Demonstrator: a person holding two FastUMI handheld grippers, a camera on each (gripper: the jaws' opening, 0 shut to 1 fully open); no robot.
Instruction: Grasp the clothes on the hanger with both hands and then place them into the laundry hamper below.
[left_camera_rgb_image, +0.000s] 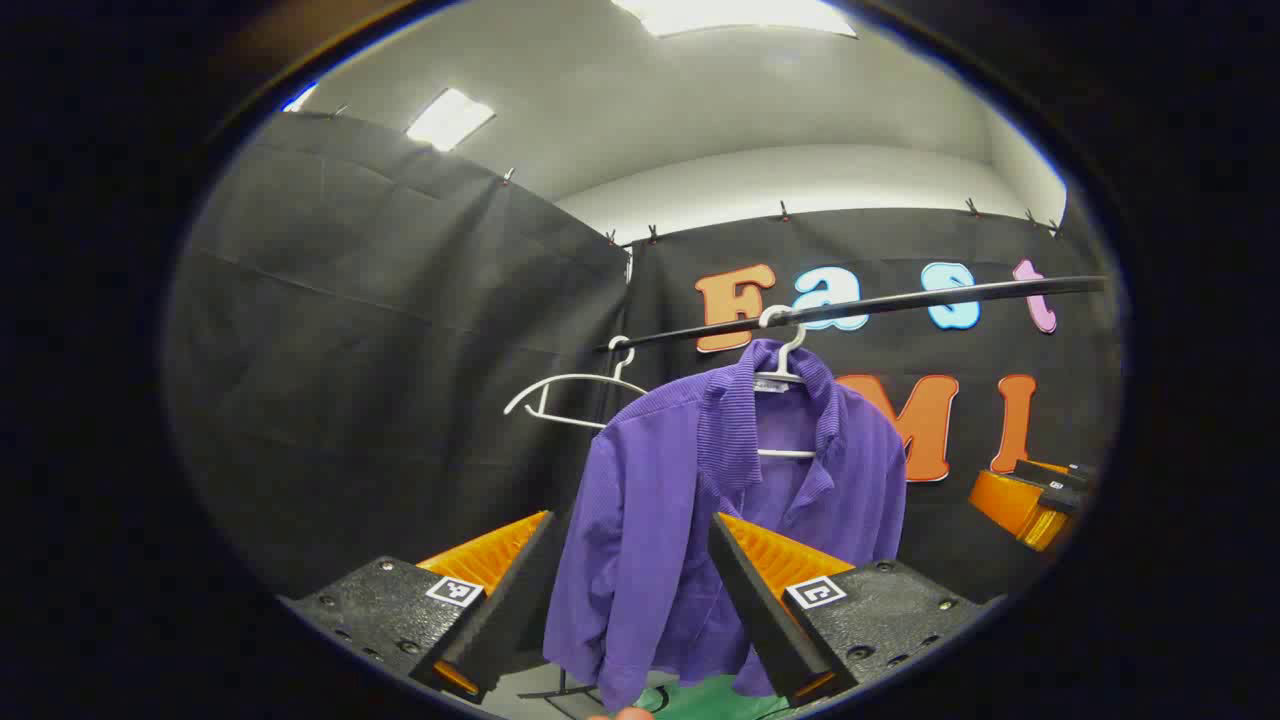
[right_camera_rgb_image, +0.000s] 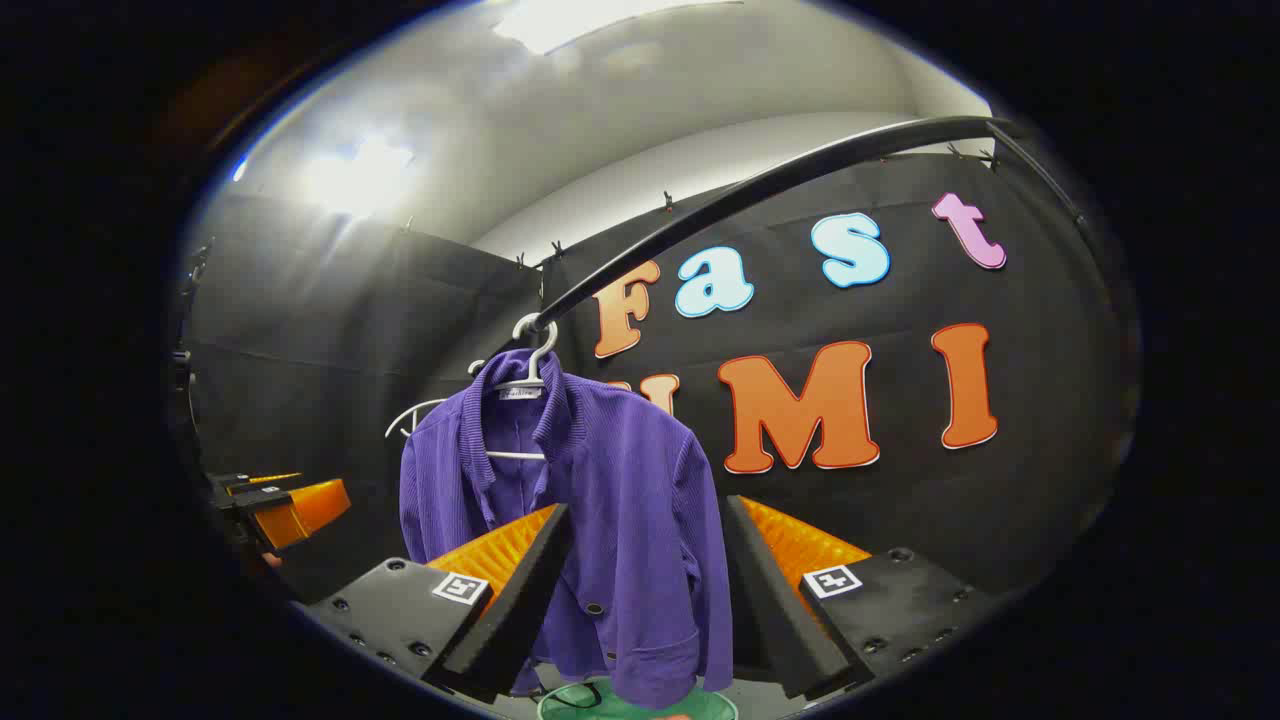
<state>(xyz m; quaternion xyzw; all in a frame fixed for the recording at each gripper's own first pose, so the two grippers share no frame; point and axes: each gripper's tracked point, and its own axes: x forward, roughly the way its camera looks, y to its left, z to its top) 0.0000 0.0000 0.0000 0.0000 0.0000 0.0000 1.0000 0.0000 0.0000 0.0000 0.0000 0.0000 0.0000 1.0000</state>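
Note:
A purple shirt (left_camera_rgb_image: 660, 500) hangs on a white hanger (left_camera_rgb_image: 783, 345) from a black rail (left_camera_rgb_image: 900, 300). My left gripper (left_camera_rgb_image: 635, 560) is open, and the shirt's front shows in the gap between its fingers, a little way ahead. In the right gripper view the same shirt (right_camera_rgb_image: 620, 480) hangs from its hanger (right_camera_rgb_image: 533, 350), and my right gripper (right_camera_rgb_image: 645, 560) is open too, facing the shirt's sleeve side with nothing between its fingers. Below the shirt lies the green laundry hamper (left_camera_rgb_image: 720, 700) (right_camera_rgb_image: 640, 705), mostly hidden.
An empty white hanger (left_camera_rgb_image: 570, 390) (right_camera_rgb_image: 415, 415) hangs on the rail (right_camera_rgb_image: 750, 190) beside the shirt. The right gripper (left_camera_rgb_image: 1030, 500) shows far right in the left gripper view; the left gripper (right_camera_rgb_image: 285, 510) shows far left in the right gripper view. Black cloth walls close in behind.

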